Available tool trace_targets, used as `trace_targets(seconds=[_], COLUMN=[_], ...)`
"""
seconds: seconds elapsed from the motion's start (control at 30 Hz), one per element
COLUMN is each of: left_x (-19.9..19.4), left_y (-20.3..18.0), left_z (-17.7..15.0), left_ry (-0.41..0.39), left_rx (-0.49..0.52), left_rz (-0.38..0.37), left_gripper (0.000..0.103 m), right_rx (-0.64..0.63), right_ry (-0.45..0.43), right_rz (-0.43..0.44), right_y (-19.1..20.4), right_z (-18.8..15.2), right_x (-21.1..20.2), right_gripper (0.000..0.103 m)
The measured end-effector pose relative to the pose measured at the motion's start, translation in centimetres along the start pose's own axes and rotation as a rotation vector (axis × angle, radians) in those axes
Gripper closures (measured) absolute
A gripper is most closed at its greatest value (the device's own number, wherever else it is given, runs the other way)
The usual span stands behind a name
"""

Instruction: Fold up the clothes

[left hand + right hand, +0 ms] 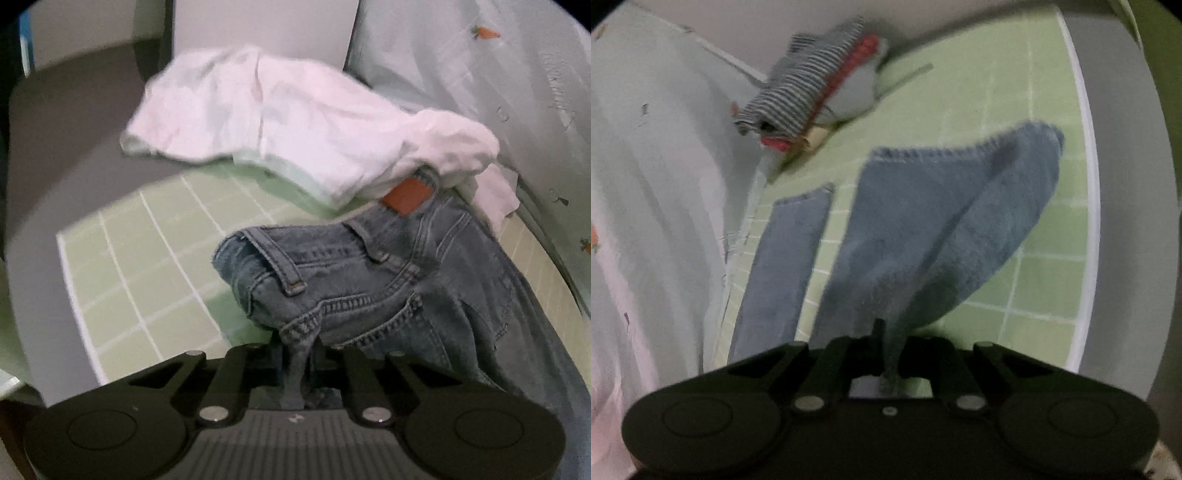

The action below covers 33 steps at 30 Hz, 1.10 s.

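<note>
Two tools carry one pair of jeans (pixel 388 280) above the green checked mat (pixel 122 251) on the worktop. On the left, the left tool (pixel 299 365) is clenched on a thin pinch of denim just below the waistband; on the right, the right tool (pixel 886 354) is clenched on a narrow fold of one leg (pixel 923 229), while the other leg (pixel 786 266) lies flat on the mat. Both grips look small, so the heavy denim could slip out, and the waistband could drag the white garment (pixel 280 122) touching it toward the mat's far edge. The jeans are faded blue, bunched at the waist, with a brown patch (pixel 406 195).
</note>
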<state>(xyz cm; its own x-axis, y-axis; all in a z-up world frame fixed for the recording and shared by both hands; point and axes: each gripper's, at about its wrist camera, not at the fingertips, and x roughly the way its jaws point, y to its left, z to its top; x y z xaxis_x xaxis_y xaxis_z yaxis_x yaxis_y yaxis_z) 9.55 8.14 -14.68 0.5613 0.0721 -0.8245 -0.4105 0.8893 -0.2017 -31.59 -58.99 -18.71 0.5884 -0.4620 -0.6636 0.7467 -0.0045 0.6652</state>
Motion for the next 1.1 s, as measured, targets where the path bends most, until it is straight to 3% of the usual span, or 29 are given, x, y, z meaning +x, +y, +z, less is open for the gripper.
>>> trace_targets(seconds=[0.17,0.37,0.5,0.63,0.8,0.9,1.1], left_x=[-3.7,-8.0,-5.9,-6.6,-7.7,-8.0,-5.2], left_y=[0.5,0.8,0.6,-0.1,-1.8,-4.5,-8.0], left_z=[0.8,2.0,1.2,0.9,2.9,4.0,5.5], left_ry=[-0.081,-0.145,-0.090,-0.124,-0.165,-0.203,-0.168], left_rx=[0.044,0.051,0.023,0.024,-0.043,-0.005,-0.070], left_rz=[0.011,0.049,0.106,0.106,0.073,0.062,0.075], left_gripper=[0.090,0.092,0.093,0.093,0.094,0.094,0.094], right_rx=[0.005,-0.188,-0.251,-0.237,-0.349,-0.406,-0.413], right_ry=[-0.013,-0.072,-0.031,-0.021,-0.061,-0.086,-0.045], right_rz=[0.072,0.129,0.059,0.076,0.106,0.142,0.100], right_y=[1.2,5.5,6.2,7.4,12.3,15.5,19.7], right_z=[1.5,2.5,2.3,2.6,3.9,4.7,5.7], right_x=[-3.1,-6.6,-3.9,-2.9,-2.4,-1.9,4.1], right_gripper=[0.098,0.098,0.098,0.098,0.098,0.098,0.098])
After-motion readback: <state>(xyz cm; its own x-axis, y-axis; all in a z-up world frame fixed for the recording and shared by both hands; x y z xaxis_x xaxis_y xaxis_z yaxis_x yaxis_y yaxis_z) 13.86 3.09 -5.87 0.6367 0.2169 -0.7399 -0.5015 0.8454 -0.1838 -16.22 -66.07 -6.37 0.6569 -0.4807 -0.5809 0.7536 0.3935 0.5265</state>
